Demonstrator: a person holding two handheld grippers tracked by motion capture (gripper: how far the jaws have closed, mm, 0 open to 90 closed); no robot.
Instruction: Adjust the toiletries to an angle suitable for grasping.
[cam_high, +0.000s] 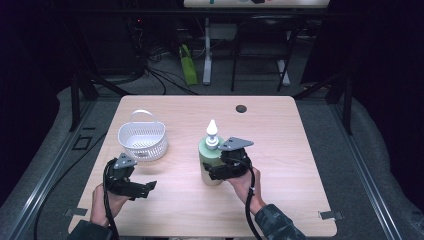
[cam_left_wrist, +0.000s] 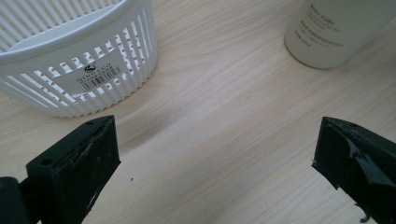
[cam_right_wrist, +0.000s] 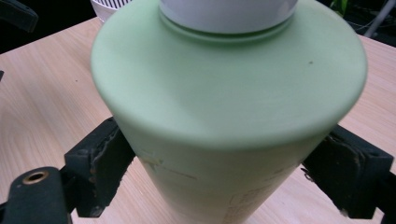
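At tabletop centre: my right hand-held gripper (cam_high: 223, 169) clamps green bottle (cam_high: 210, 161) mid-body; squeeze evenly, lift upright. Left hand-held gripper (cam_high: 142, 188) agape beside white basket (cam_high: 143, 142).

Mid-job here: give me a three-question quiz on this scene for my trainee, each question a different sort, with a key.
1. True or false: the left gripper is shut on the basket.
2. Multiple choice: what sits between the jaws of the right gripper? A. the basket's handle B. the green bottle C. nothing
3. Short answer: is the bottle standing upright or lying on the table?

Key
1. False: its jaws stand wide apart over bare wood, with the basket ahead of them and untouched.
2. B: both jaws press the bottle's sides below its shoulder.
3. Upright, with its white nozzle pointing up.
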